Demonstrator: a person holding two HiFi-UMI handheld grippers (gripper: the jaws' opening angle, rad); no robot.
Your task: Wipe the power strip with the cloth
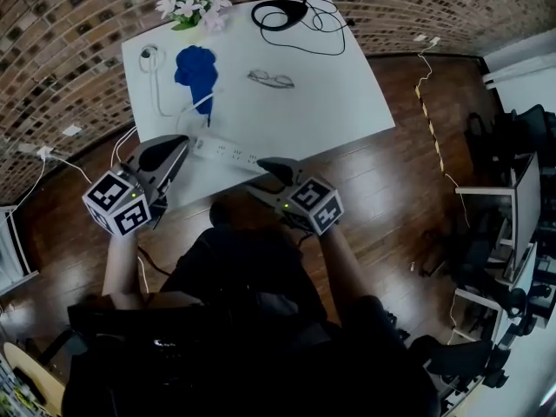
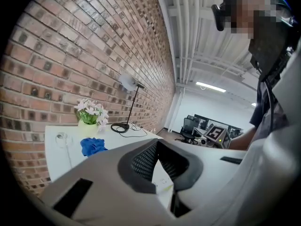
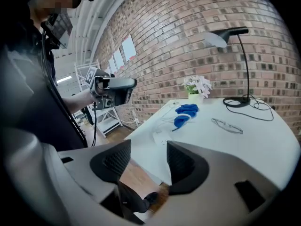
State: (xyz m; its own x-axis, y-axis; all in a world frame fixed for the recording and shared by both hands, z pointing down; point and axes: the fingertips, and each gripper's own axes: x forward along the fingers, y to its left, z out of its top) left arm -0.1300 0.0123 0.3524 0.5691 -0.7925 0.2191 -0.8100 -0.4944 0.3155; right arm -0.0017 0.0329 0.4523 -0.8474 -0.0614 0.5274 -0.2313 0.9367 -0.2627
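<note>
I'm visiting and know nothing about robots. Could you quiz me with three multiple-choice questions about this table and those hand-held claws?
1. Where do the glasses lie? A. on the white table B. on the floor C. in a gripper
2. What colour is the cloth? A. red B. blue C. yellow
3. The right gripper has its jaws: A. clamped on cloth B. apart, empty C. pressed together
Answers: A, they rest on the tabletop; B, plainly blue; B, its own view shows an empty gap.
</note>
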